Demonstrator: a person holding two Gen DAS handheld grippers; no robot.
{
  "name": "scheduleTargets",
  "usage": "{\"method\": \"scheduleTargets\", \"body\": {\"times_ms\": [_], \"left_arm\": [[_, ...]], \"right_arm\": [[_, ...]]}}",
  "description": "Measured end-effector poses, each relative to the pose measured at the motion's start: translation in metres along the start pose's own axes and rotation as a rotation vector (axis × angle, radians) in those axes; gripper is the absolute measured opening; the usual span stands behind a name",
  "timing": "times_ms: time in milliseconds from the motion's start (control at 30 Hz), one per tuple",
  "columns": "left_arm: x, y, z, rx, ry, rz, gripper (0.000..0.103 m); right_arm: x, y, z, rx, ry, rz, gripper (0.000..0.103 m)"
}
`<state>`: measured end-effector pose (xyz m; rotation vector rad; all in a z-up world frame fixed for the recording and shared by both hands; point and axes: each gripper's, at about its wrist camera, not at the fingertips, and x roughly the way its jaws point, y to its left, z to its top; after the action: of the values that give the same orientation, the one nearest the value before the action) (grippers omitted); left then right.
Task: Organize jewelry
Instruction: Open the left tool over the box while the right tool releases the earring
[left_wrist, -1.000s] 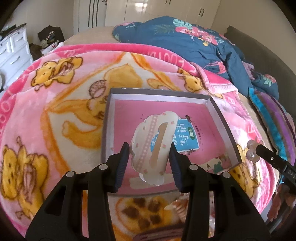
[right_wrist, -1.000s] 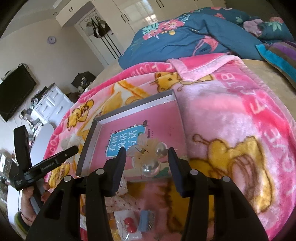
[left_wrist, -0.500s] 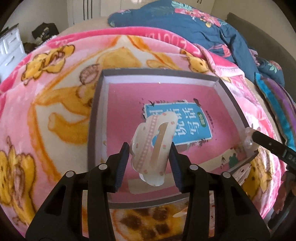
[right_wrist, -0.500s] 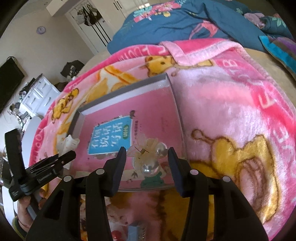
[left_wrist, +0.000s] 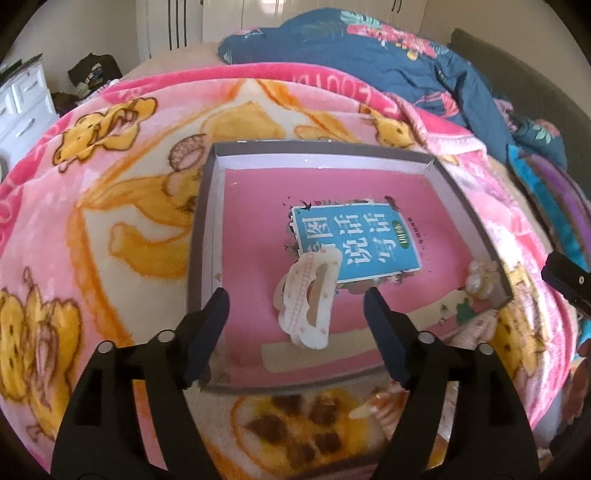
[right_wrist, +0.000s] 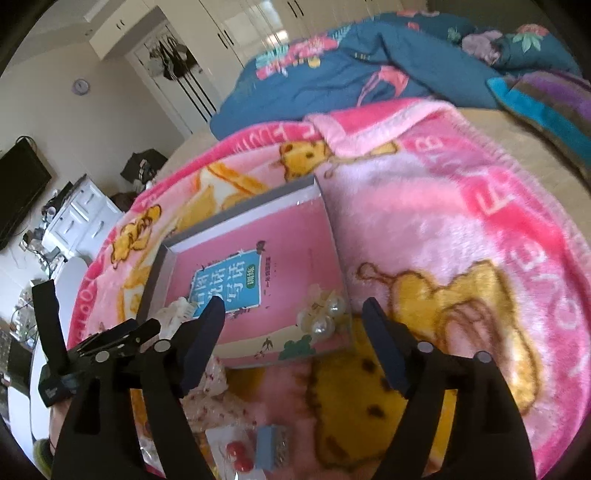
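A shallow grey-rimmed box (left_wrist: 199, 229) with a pink printed bottom lies on the bed; it also shows in the right wrist view (right_wrist: 155, 273). A cream cloud-shaped hair clip (left_wrist: 308, 295) lies inside it, just ahead of my open, empty left gripper (left_wrist: 297, 299). A pearl flower hair clip (right_wrist: 323, 314) lies at the box's near right corner; it also shows in the left wrist view (left_wrist: 480, 277). My right gripper (right_wrist: 293, 314) is open and empty just before it.
A pink cartoon blanket (left_wrist: 110, 206) covers the bed, with a dark blue floral duvet (left_wrist: 388, 66) behind. Small packets, red beads (right_wrist: 236, 452) and a blue comb clip (right_wrist: 271, 446) lie on the blanket near the box's front edge. White drawers (right_wrist: 81, 218) stand at left.
Both grippers have opened. The cloud clip and the pearl clip have dropped from the fingers into the box, and both grippers have pulled back slightly.
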<state>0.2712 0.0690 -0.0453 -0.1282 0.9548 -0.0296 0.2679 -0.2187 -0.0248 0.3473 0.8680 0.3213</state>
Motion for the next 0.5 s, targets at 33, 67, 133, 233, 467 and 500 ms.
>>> {"method": "scheduleTargets", "body": {"times_ms": [33, 67, 133, 233, 467, 500], "left_arm": [[-0.005, 0.002, -0.002, -0.007, -0.004, -0.018, 0.075], [-0.009, 0.003, -0.004, -0.012, -0.008, -0.029, 0.081], [-0.02, 0.005, -0.006, -0.018, -0.03, -0.025, 0.084], [-0.033, 0.007, -0.007, -0.036, -0.066, -0.032, 0.089], [-0.066, 0.003, -0.016, -0.045, -0.127, -0.059, 0.094], [-0.072, 0.003, -0.019, -0.047, -0.141, -0.063, 0.094]], "right_arm": [[-0.007, -0.001, -0.002, -0.002, -0.01, 0.002, 0.077], [-0.014, -0.002, -0.004, -0.004, -0.018, 0.009, 0.077], [-0.025, -0.003, -0.007, -0.01, -0.034, 0.011, 0.08], [-0.043, -0.005, -0.015, -0.023, -0.068, -0.011, 0.085], [-0.077, -0.002, -0.031, -0.059, -0.113, -0.03, 0.087], [-0.081, 0.0, -0.033, -0.071, -0.118, -0.03, 0.088]]}}
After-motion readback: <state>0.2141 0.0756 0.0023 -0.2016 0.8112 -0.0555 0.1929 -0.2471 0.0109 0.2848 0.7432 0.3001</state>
